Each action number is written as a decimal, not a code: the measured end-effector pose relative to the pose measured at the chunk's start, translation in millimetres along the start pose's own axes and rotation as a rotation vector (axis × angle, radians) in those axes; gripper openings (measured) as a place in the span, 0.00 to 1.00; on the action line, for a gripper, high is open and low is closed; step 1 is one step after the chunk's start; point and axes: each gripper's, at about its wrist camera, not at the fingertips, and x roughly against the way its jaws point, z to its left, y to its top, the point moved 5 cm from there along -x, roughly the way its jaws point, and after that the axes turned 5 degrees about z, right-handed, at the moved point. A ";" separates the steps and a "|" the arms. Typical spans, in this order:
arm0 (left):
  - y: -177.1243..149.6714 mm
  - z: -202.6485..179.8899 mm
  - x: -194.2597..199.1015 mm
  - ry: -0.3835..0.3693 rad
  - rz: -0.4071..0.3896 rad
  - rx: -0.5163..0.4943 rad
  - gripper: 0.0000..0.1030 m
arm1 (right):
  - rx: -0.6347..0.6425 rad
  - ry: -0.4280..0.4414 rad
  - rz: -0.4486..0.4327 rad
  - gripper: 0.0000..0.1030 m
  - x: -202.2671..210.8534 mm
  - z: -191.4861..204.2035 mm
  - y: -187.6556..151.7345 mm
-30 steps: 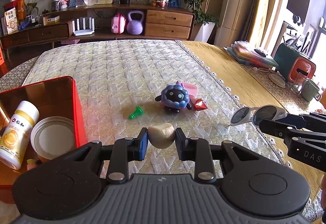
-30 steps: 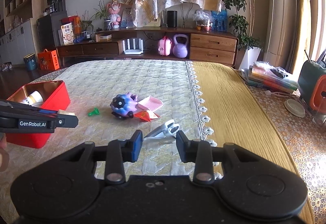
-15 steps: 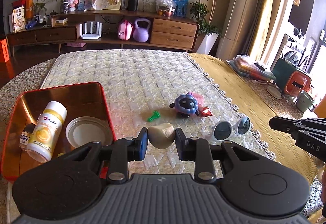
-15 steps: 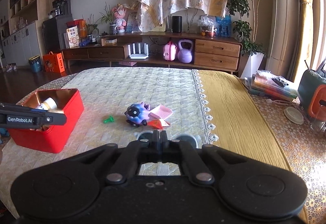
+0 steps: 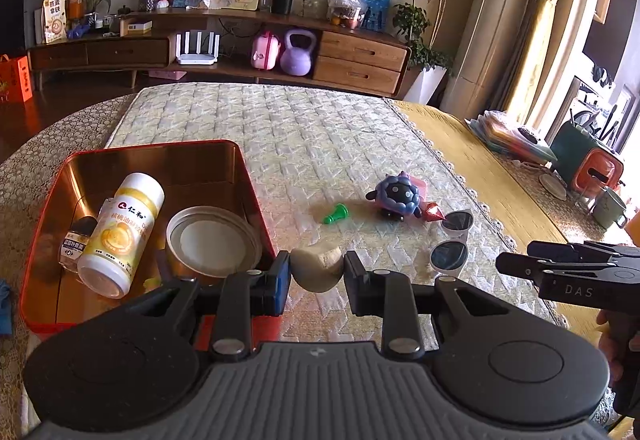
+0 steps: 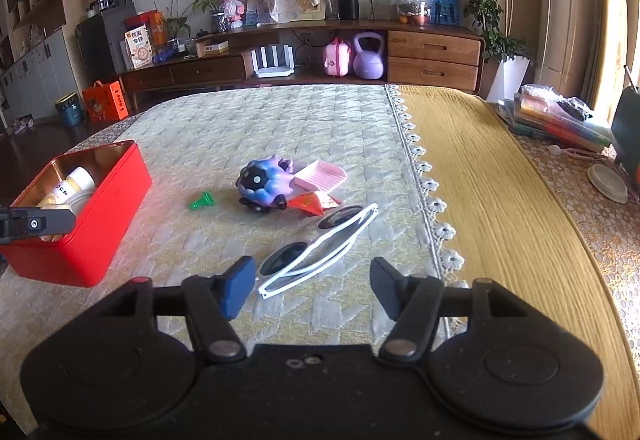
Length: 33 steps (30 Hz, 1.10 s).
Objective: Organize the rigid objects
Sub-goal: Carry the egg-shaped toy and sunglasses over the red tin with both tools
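Left gripper (image 5: 317, 278) is clamped on a beige rounded lump (image 5: 317, 268), pads pressing both sides, held just off the near-right corner of the red tin (image 5: 236, 175). The tin sits at 10 o'clock from it and already holds a white bottle (image 5: 120, 236), a round lid (image 5: 214, 242) and a small dark vial (image 5: 76, 246).

Right gripper (image 6: 312, 286): jaws have just been opening, nothing between them. White sunglasses (image 6: 320, 250) lie on the quilt just ahead at 12.

Loose: purple toy (image 6: 264, 185), green piece (image 6: 202, 201), pink tray (image 6: 320, 175), red wrapper (image 6: 310, 203).

Step, as I read it: carrying the lump to the tin. Next: swing left over the tin and release. Right then needs to regrasp the sunglasses.
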 end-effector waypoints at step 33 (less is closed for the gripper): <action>-0.6 8.5 -12.9 0.007 0.001 0.009 0.27 | -0.059 -0.041 0.034 0.25 -55.8 6.2 7.7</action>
